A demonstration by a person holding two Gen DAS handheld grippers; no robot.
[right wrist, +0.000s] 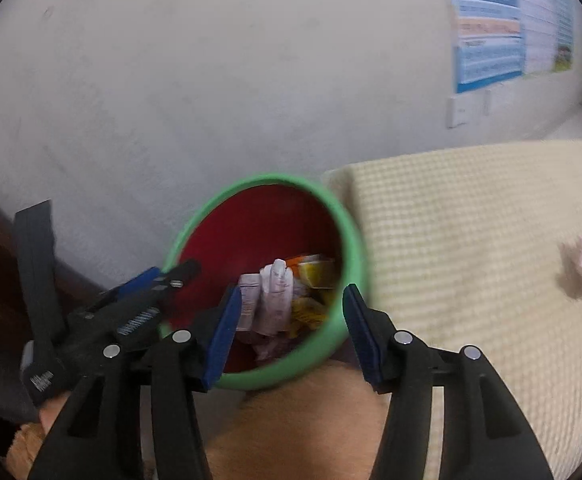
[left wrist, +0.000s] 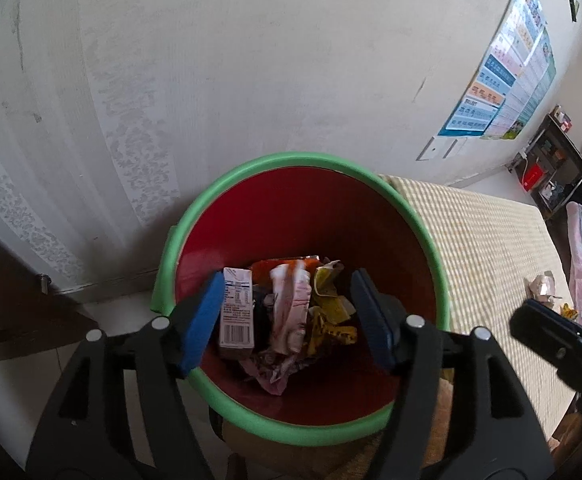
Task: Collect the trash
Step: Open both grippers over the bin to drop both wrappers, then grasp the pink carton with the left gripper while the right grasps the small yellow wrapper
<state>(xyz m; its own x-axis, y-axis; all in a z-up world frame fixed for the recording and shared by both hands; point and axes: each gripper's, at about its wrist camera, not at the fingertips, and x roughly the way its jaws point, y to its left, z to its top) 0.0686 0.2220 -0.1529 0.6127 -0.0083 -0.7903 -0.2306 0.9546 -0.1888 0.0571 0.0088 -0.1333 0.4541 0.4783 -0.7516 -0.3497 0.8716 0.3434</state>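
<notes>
Both grippers hang over the bin (left wrist: 303, 160), a red one with a green rim standing against the wall (left wrist: 251, 60) beside the bed (left wrist: 491, 248). The left gripper (left wrist: 291, 312) and the right gripper (right wrist: 289, 324) each have their blue pads spread apart with nothing pinched between them. In the bin lie a white carton (left wrist: 237, 312), a crumpled pink wrapper (left wrist: 291, 308) and yellow wrappers (left wrist: 331, 320), while one more crumpled scrap (left wrist: 543, 286) sits on the bed, well apart.
</notes>
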